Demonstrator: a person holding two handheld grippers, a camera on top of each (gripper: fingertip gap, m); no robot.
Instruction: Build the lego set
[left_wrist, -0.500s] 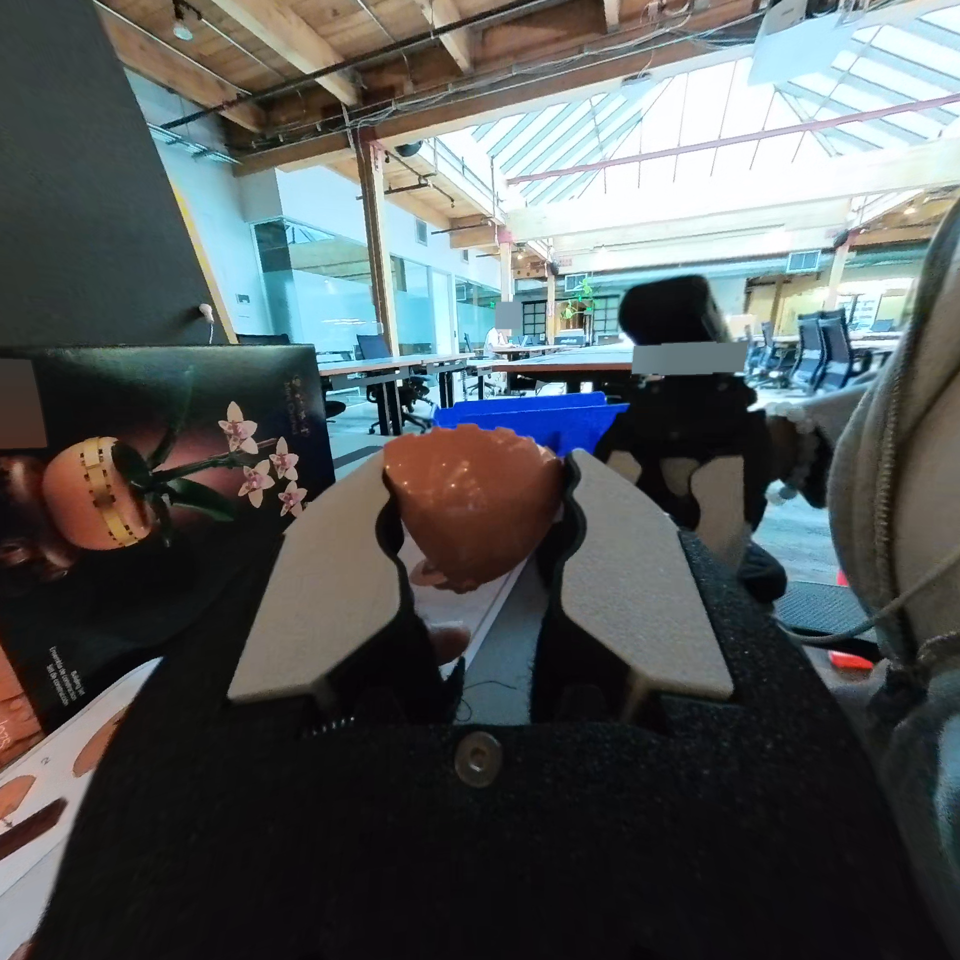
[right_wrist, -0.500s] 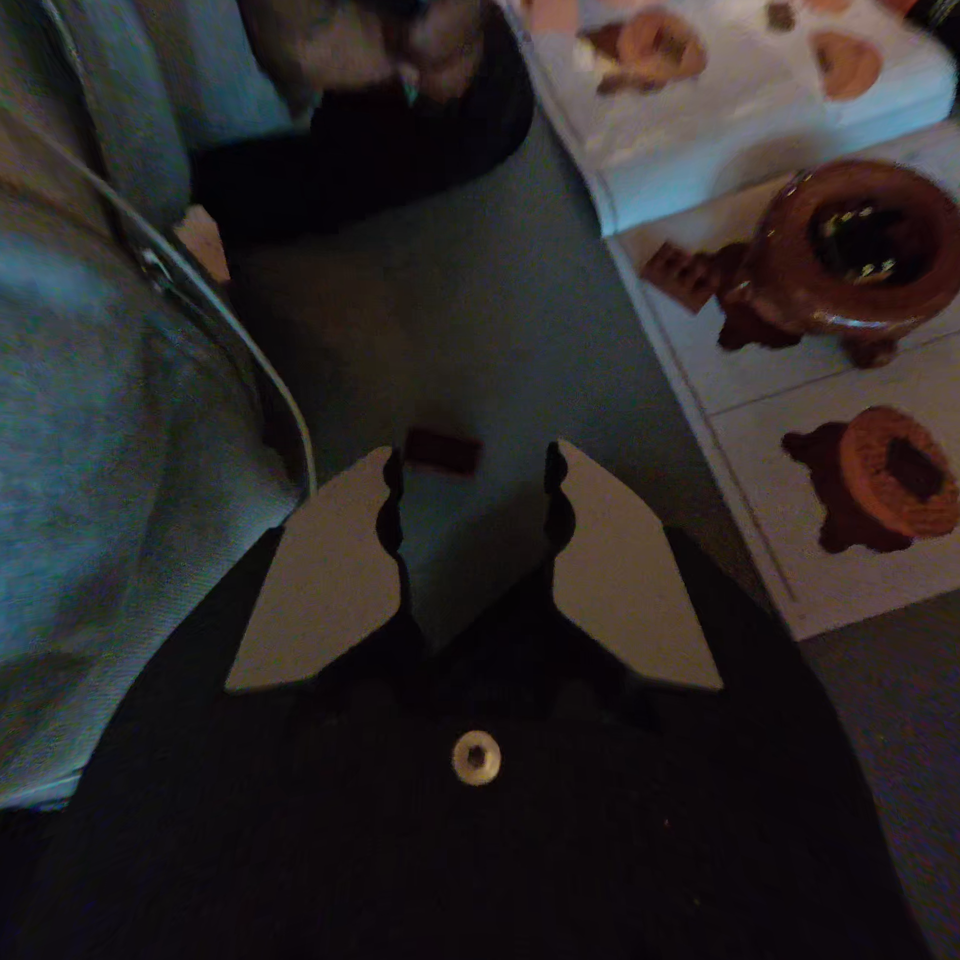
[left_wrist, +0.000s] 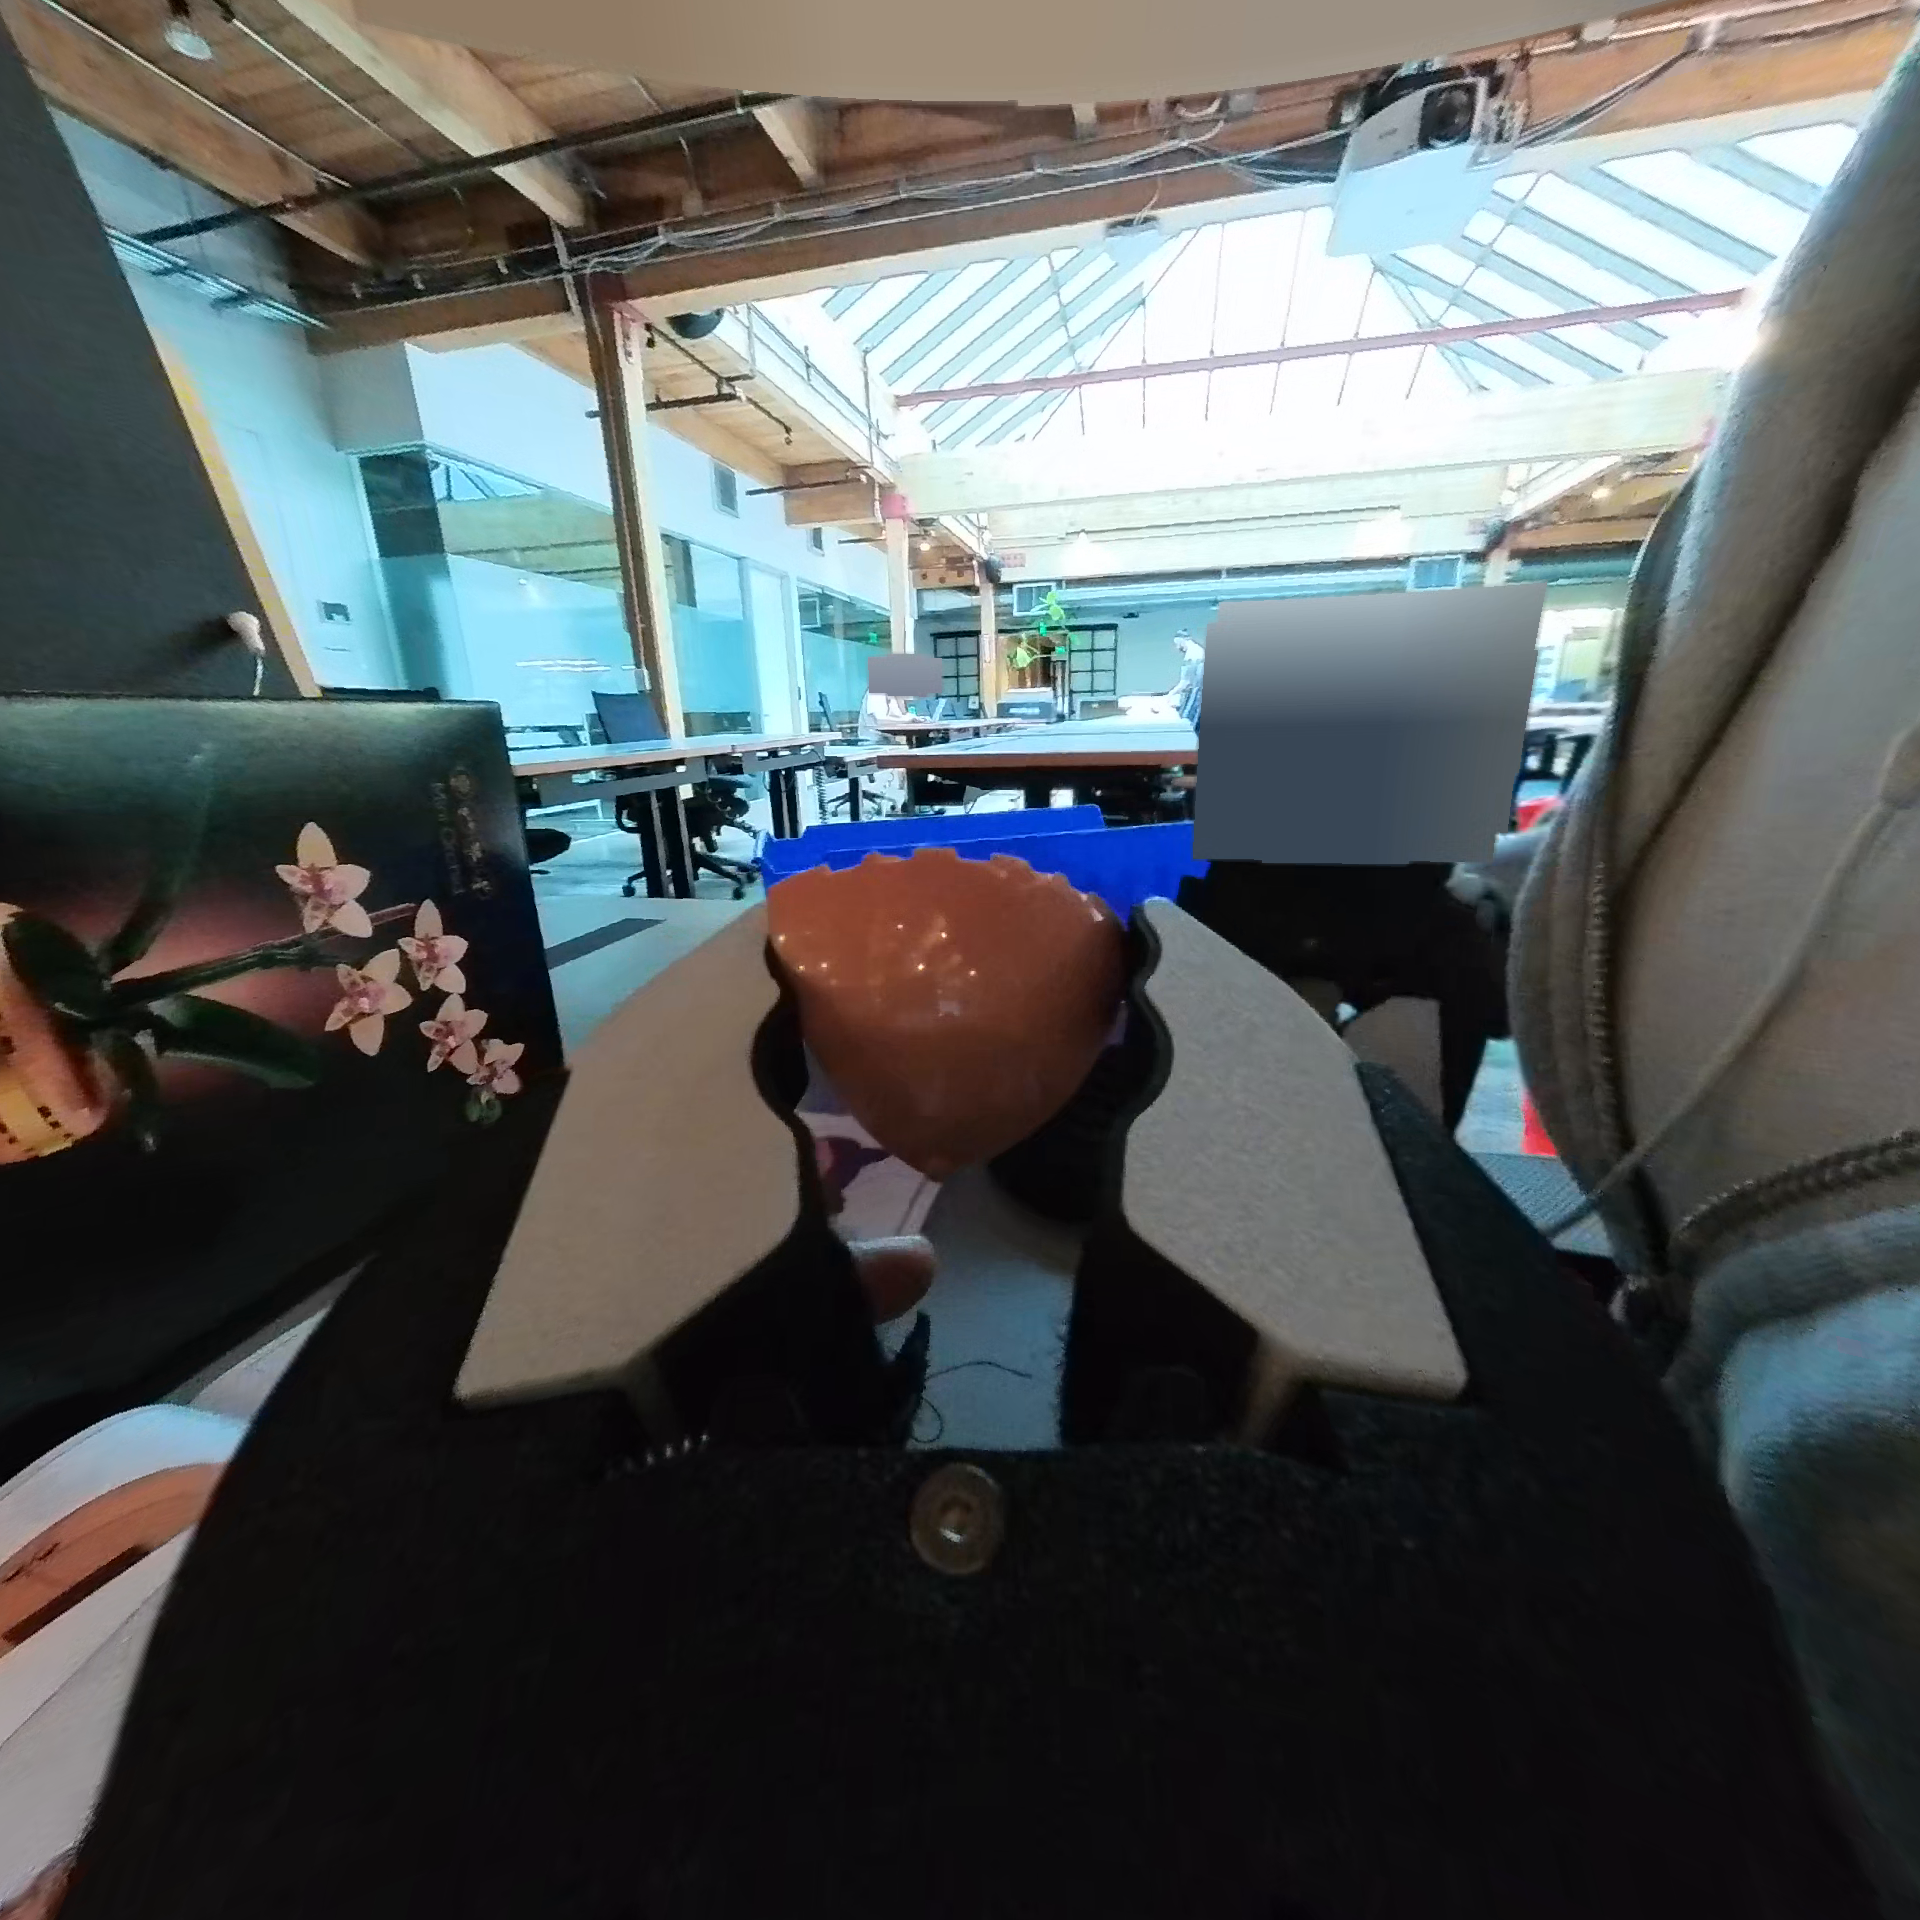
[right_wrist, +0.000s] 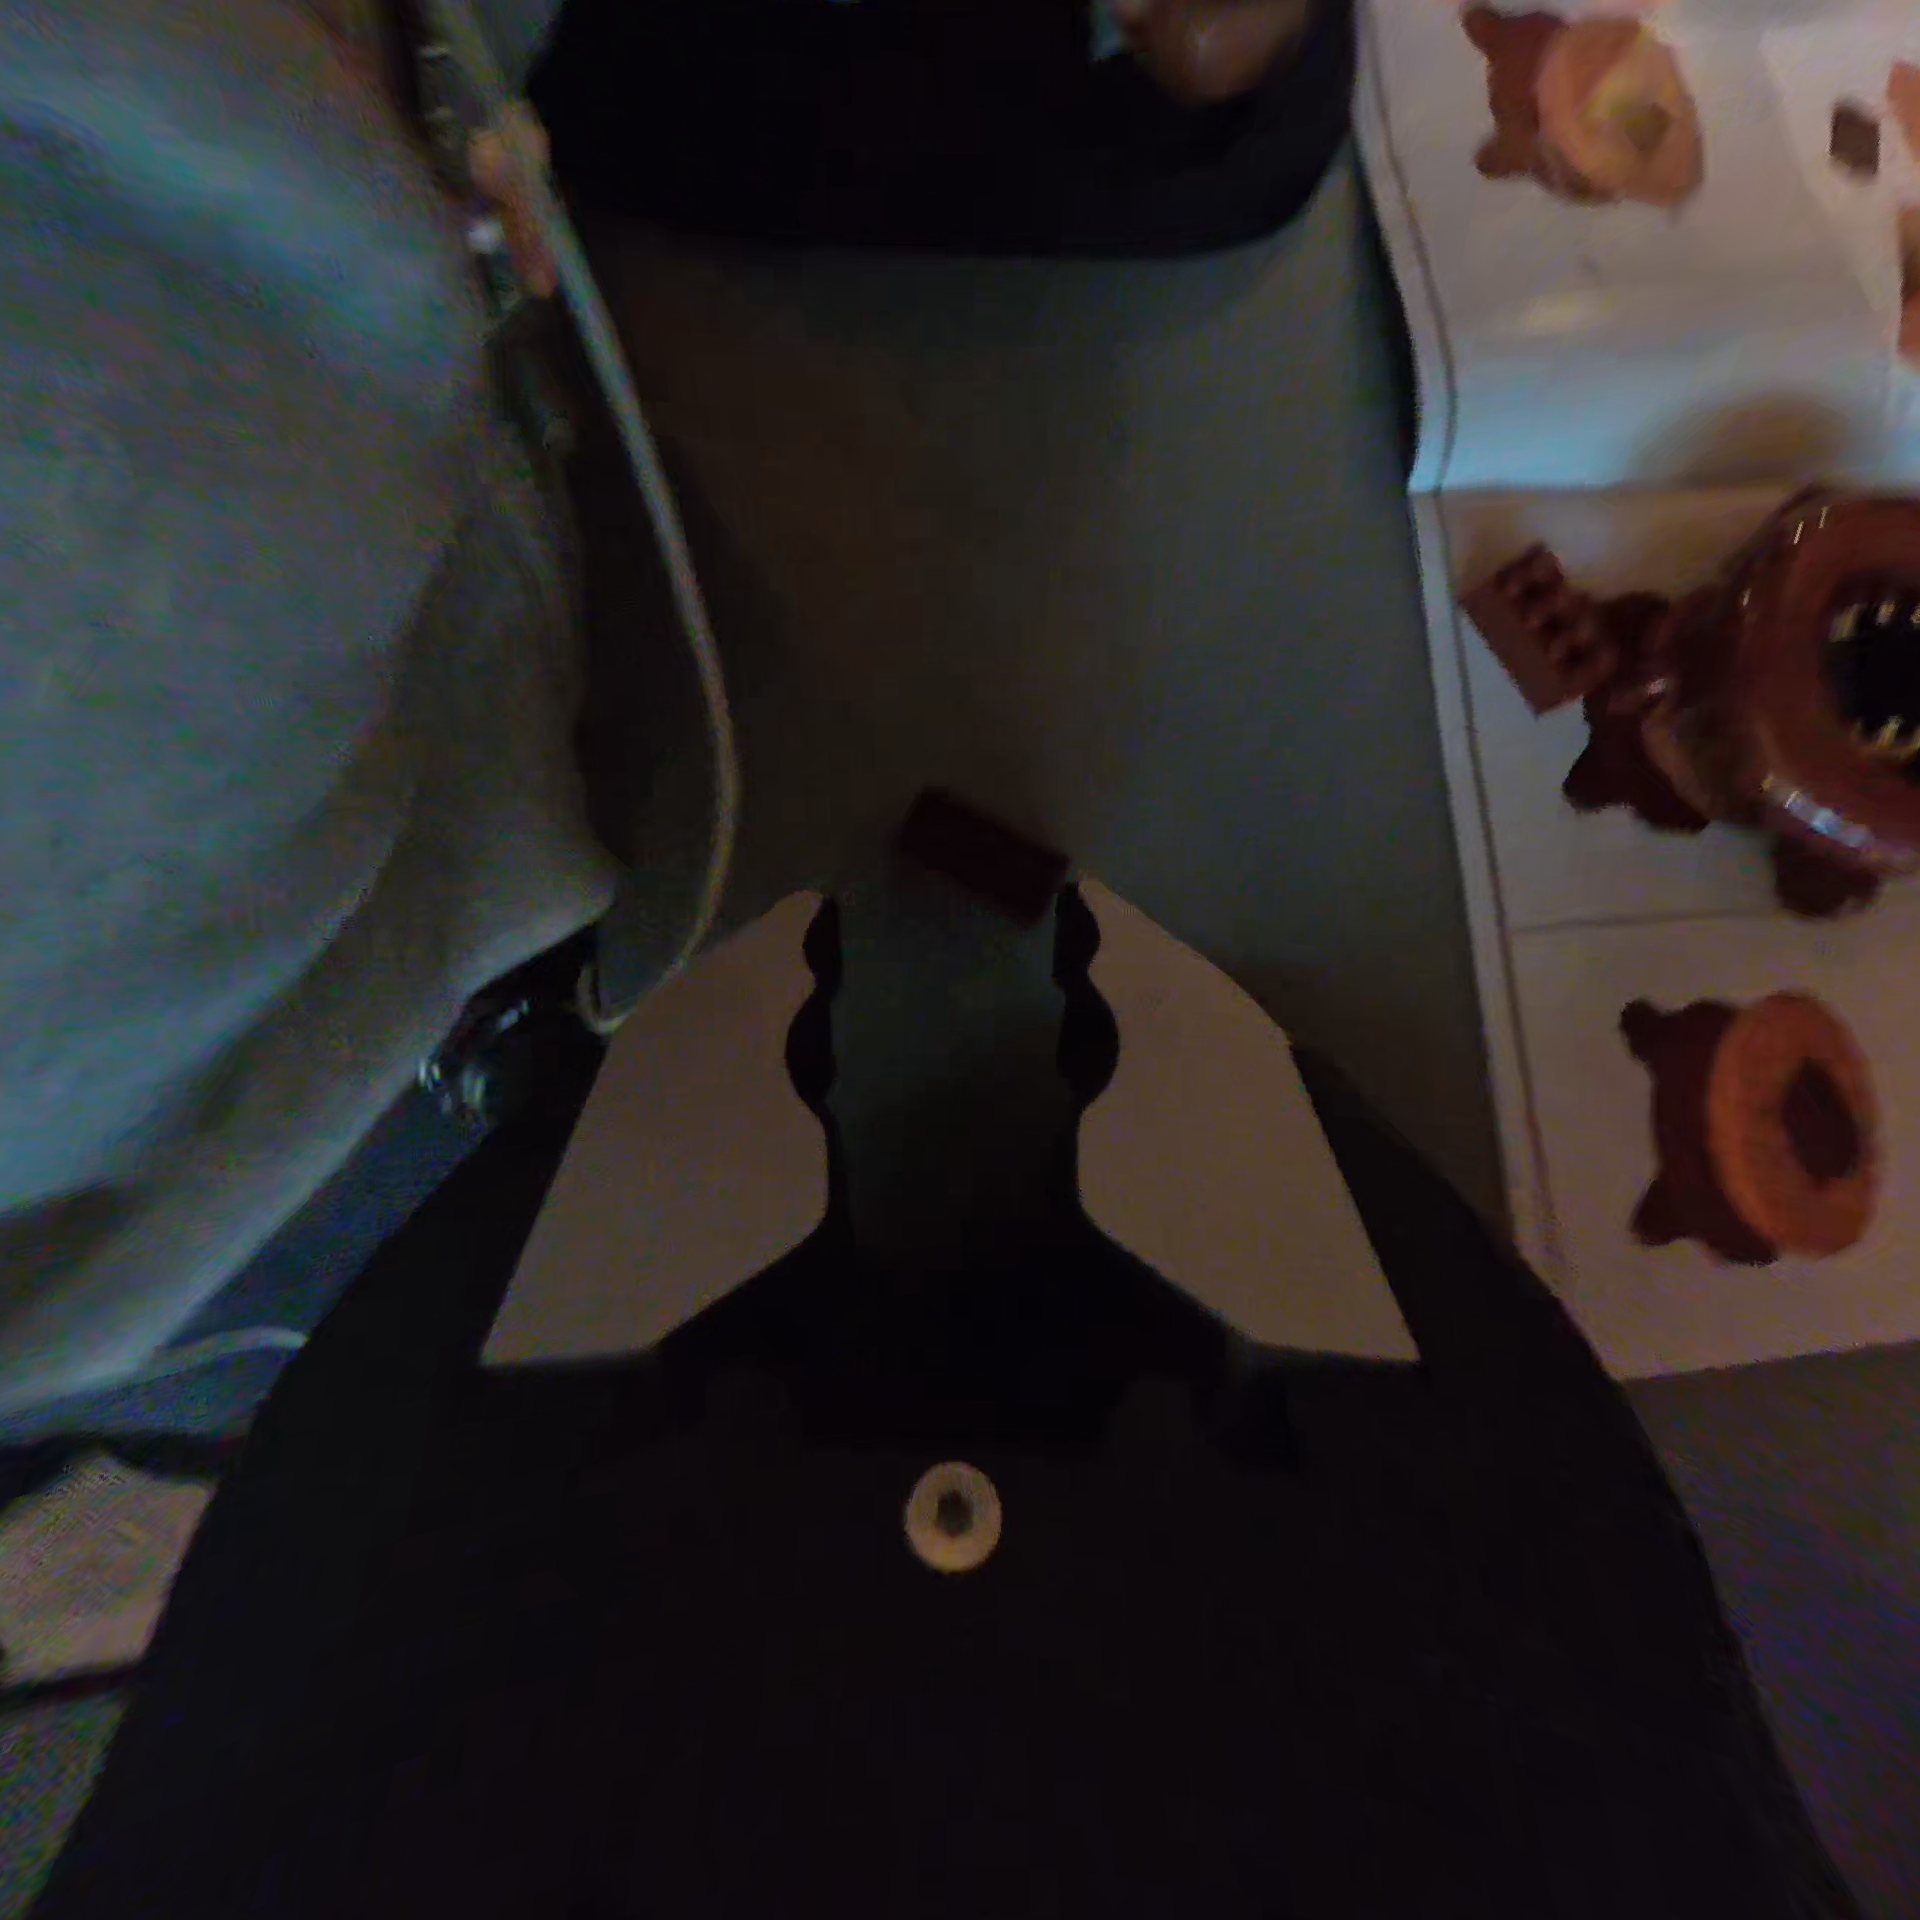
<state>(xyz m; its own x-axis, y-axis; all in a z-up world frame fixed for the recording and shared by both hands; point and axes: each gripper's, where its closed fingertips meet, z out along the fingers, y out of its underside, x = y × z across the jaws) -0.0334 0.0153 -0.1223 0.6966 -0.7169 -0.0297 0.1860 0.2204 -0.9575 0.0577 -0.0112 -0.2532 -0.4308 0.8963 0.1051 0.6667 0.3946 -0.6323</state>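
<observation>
My left gripper (left_wrist: 951, 935) is shut on an orange-brown curved shell piece (left_wrist: 945, 1008) with a toothed top rim, and both pads press its sides. It is held up above the table. My right gripper (right_wrist: 945, 904) is open and points down at the grey table (right_wrist: 1039, 520). A small dark red brick (right_wrist: 982, 868) lies flat just ahead of its fingertips, close to the right fingertip (right_wrist: 1075, 914). Nothing sits between the pads.
A dark box with an orchid picture (left_wrist: 260, 935) stands at left and a blue bin (left_wrist: 987, 842) behind the shell. An open white booklet (right_wrist: 1621, 364) lies at right with a round brown brick pot (right_wrist: 1808, 696) on it. A person's grey sweatshirt (right_wrist: 260, 623) and its cord (right_wrist: 686, 623) hang at left. The grippers' ends are close to 15 cm from one another.
My right gripper's jaws have narrowed and it has moved closer to the dark red brick. My left gripper still holds the shell piece, and its view has shifted slightly.
</observation>
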